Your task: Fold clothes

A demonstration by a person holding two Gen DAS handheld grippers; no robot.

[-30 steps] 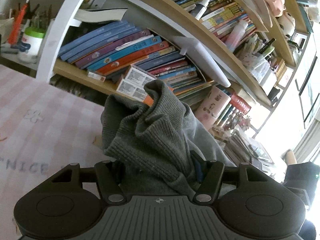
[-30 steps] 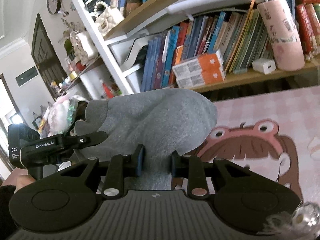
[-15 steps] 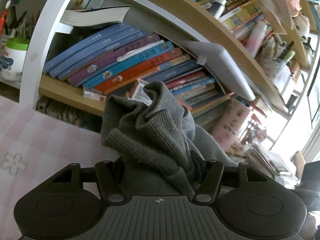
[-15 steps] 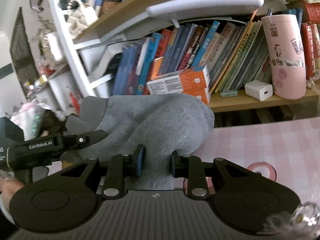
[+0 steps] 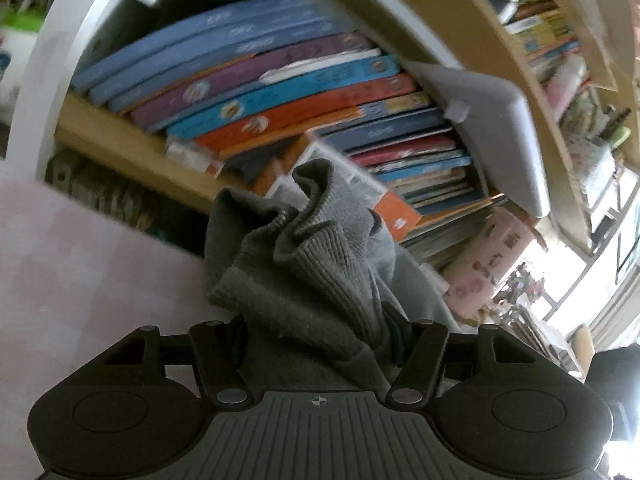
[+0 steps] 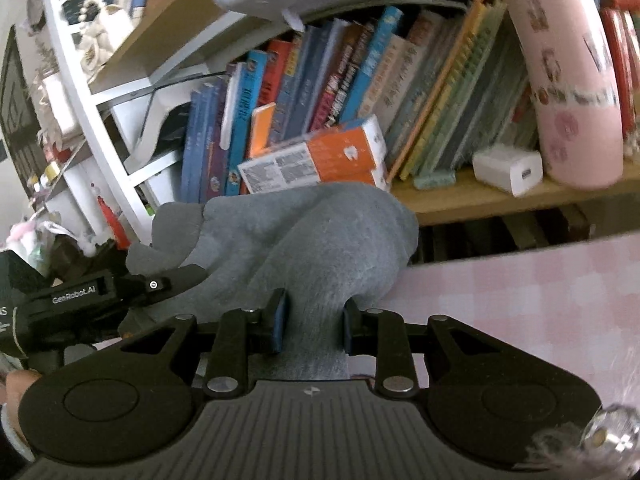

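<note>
Left gripper (image 5: 316, 336): fingers clenched on the grey garment (image 5: 304, 264). A ribbed knit edge bunches up between them and rises in folds to the centre of the left wrist frame.

Right gripper (image 6: 312, 326): fingers (image 6: 278, 320) clamped on a smoother part of the same grey garment (image 6: 304, 236). The cloth domes above them at frame centre and runs off to the left.

Left gripper as seen from the right wrist (image 6: 188, 276): dark body at middle left of the frame, its tip touching the garment's left side. The two grippers are near each other, with cloth slack between them.

Garment: held up off the pink checked bench (image 6: 520, 292), which shows at lower right in the right view and at lower left in the left view.

Surroundings: a bookshelf (image 6: 480, 200) stands just behind the garment. Packed books (image 5: 280, 92) fill the upper left view. An orange-and-white box (image 6: 316, 160) lies right above the cloth. A white charger (image 6: 508, 168) and a pink tumbler (image 6: 568, 80) sit at upper right. Bare bench to the right of the right gripper.
</note>
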